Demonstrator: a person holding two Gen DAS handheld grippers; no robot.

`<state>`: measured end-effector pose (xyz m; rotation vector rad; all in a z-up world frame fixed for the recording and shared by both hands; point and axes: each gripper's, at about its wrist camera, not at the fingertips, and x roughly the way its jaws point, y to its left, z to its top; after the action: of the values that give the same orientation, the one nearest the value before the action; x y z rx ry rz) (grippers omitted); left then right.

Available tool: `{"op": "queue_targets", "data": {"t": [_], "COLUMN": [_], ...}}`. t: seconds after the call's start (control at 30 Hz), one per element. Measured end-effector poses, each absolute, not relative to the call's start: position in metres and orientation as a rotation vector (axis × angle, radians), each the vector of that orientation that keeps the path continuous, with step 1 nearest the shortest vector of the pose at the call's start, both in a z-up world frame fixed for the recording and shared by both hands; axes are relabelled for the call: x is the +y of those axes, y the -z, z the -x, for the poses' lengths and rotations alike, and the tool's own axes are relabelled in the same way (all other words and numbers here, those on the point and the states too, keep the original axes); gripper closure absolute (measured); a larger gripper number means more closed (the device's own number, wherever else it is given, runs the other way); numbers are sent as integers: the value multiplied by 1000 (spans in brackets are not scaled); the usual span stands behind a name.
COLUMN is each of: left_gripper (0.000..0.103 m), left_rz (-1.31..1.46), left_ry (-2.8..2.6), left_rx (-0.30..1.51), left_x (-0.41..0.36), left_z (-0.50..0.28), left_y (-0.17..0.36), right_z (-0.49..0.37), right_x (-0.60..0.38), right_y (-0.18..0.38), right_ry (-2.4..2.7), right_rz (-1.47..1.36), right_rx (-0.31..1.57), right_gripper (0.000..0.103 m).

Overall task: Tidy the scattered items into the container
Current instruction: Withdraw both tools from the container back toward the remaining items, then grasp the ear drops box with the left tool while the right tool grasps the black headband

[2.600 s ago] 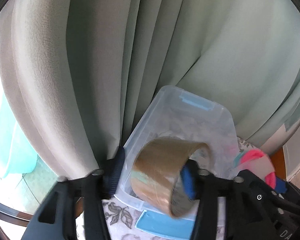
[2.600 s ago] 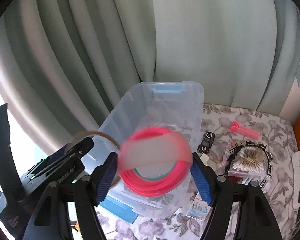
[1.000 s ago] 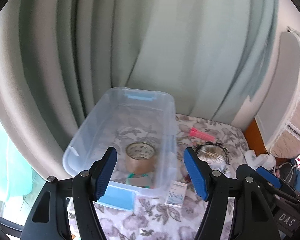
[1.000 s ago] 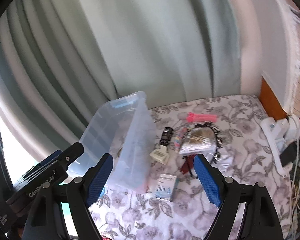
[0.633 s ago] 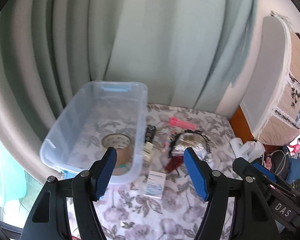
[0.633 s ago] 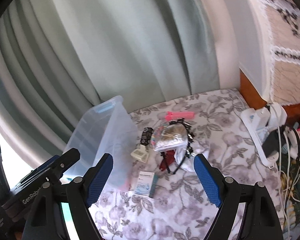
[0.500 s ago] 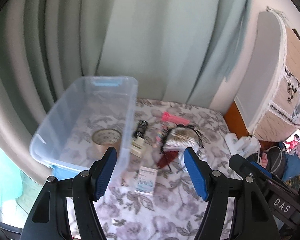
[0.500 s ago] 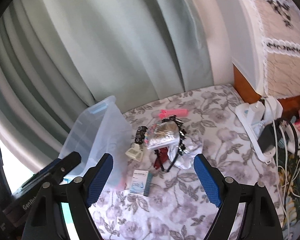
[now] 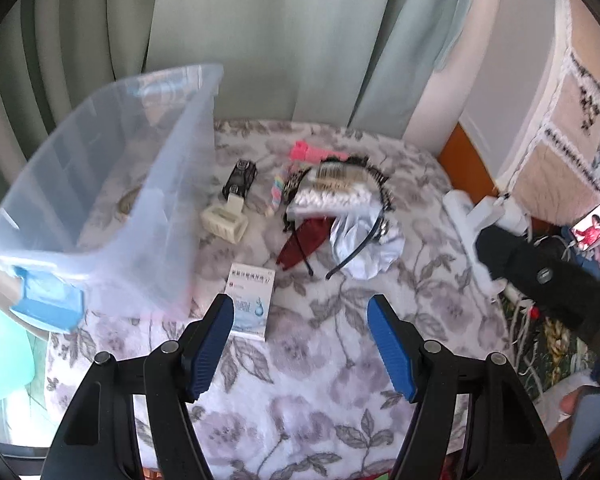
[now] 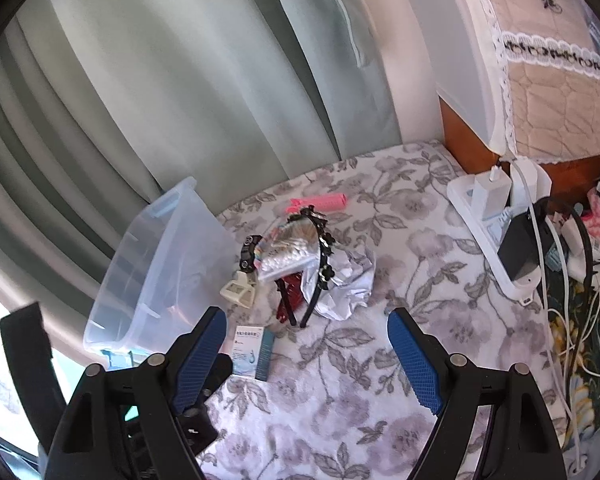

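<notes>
Just beyond left fingers: medicine box.

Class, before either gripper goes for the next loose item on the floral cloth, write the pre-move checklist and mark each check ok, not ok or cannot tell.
1. Left gripper open and empty: ok.
2. Right gripper open and empty: ok.
3. Clear container upright, mouth open: ok.
4. Small white-and-blue box lies flat, apart from the other items, nearest the left gripper: ok.
5. Black headband free to lift alone: not ok, it overlaps the cotton swab pack and crumpled white bag.
6. Room left in the container: cannot tell, the wall blurs its contents.
</notes>
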<state>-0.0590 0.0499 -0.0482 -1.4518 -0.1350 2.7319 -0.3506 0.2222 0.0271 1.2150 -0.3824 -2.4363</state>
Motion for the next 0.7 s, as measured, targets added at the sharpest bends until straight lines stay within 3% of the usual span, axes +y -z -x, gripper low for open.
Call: {"op": "queue_targets", "data": {"t": [0.3, 0.7], "left_gripper": [33, 33], "left_rz": [1575, 1626], "left_ry": [-2741, -2753], "left_rx": [-29, 104], "left_x": [56, 53], "left_z": [68, 92], "left_y": [90, 120], "right_z": [360, 383], "right_x": [225, 200], "right_y": [-4, 20], "right_ry": [2448, 2442], "right_rz": [-1292, -1340], "right_rx": [-389, -261], "right_gripper": [17, 18]}}
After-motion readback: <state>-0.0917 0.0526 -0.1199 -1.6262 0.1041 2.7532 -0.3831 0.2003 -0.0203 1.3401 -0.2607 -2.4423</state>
